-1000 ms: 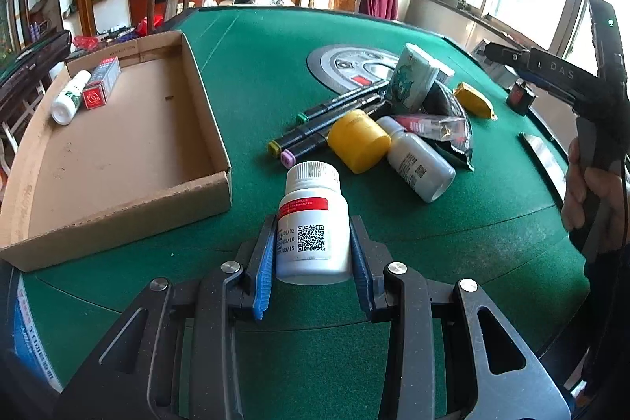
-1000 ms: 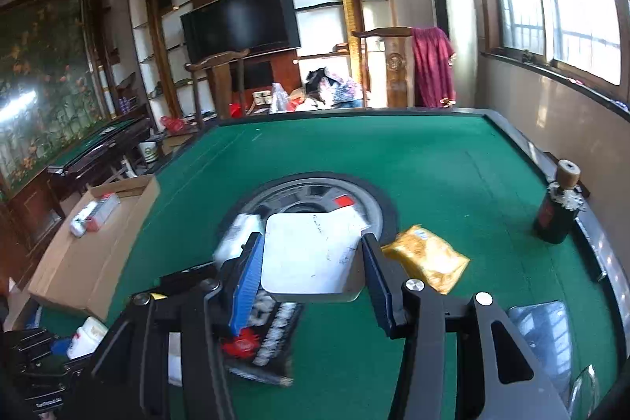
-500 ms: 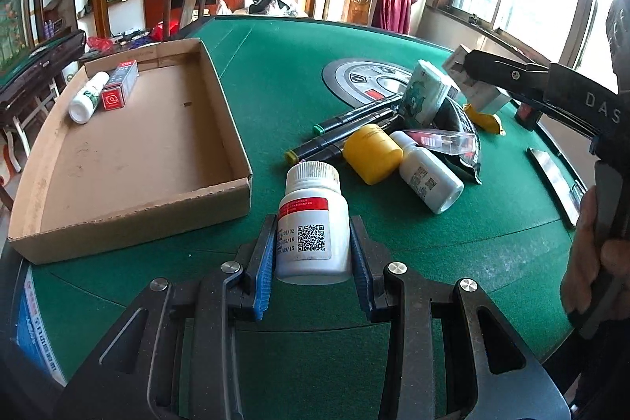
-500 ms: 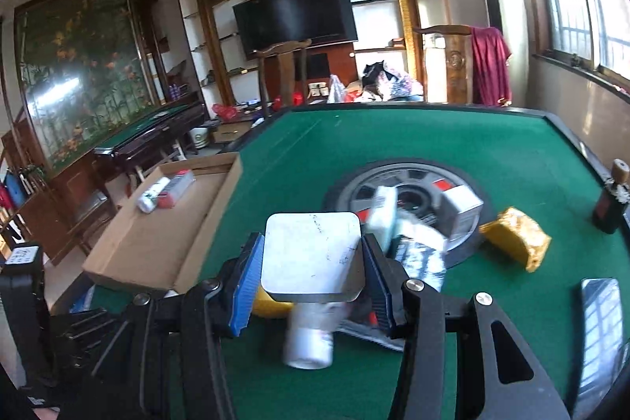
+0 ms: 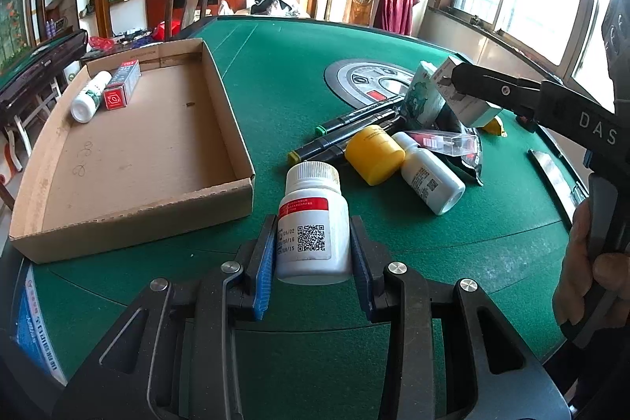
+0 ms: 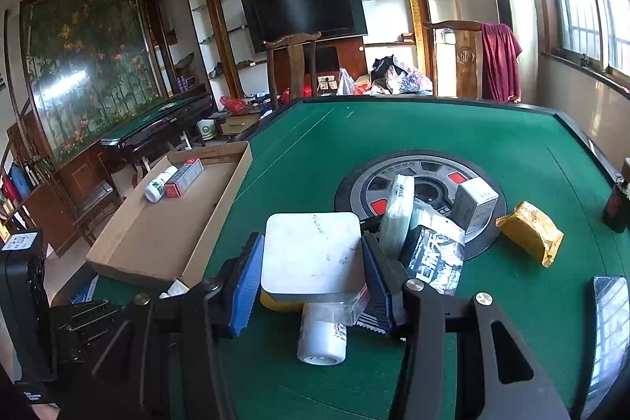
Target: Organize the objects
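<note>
Standing upright between the blue pads of the left gripper (image 5: 313,254), a white pill bottle (image 5: 313,223) is clamped at its sides, cap up and long axis vertical, just above the green table (image 5: 283,65) beside the cardboard tray (image 5: 138,152). Its base is cut off by the jaws. Further right, the right gripper (image 5: 453,83) reaches in over the pile of markers and bottles; its tips are partly hidden.

From the right wrist, the right gripper (image 6: 311,262) squeezes a flat white box (image 6: 313,254), broad face up, over the clutter. A lying white bottle (image 6: 323,335) pokes out beneath, half hidden.
</note>
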A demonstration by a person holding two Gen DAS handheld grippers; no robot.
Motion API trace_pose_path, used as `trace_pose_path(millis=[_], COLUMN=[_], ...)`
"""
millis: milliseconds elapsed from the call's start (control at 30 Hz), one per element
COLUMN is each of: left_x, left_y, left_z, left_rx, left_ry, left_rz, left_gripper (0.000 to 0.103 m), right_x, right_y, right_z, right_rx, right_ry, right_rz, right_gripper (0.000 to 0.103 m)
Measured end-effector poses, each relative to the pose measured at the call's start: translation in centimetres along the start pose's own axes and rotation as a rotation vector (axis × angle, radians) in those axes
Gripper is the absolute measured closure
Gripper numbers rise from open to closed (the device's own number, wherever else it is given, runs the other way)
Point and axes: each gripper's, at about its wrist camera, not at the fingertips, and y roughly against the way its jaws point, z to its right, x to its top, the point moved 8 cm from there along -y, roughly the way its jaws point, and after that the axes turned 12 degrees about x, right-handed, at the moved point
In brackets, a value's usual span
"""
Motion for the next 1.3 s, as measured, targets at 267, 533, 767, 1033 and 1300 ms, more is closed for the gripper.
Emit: trace_pose_path(millis=[267, 533, 767, 1033, 1300], left_x=[0.0, -0.1, -0.1, -0.2, -0.1], left_y=[0.1, 0.1, 0.1, 0.2, 0.3], left_z=[-0.1, 0.0, -0.1, 0.1, 0.0], left_rx=[0.004, 0.008, 0.013, 0.002, -0.004], left_ry=[0.002, -0.002, 0.003, -0.009, -0.006], left_rz=[0.004, -0.004, -0.005, -0.004, 0.005], left_gripper=[0.069, 0.069, 0.069, 0.069, 0.069], right_x=[-0.3, -0.8, -0.9, -1.0, -1.0], right_y=[-0.5, -0.9, -0.9, -0.8, -0.8], right_z=[-0.2, -0.5, -0.7, -0.7, -0.7], right_rx=[0.007, 0.015, 0.03, 0.022, 0.024], right_ry=[0.006, 0.003, 0.004, 0.001, 0.001], right_rz=[-0.014, -0.019, -0.02, -0.022, -0.026], right_gripper=[0.054, 0.054, 0.054, 0.054, 0.054])
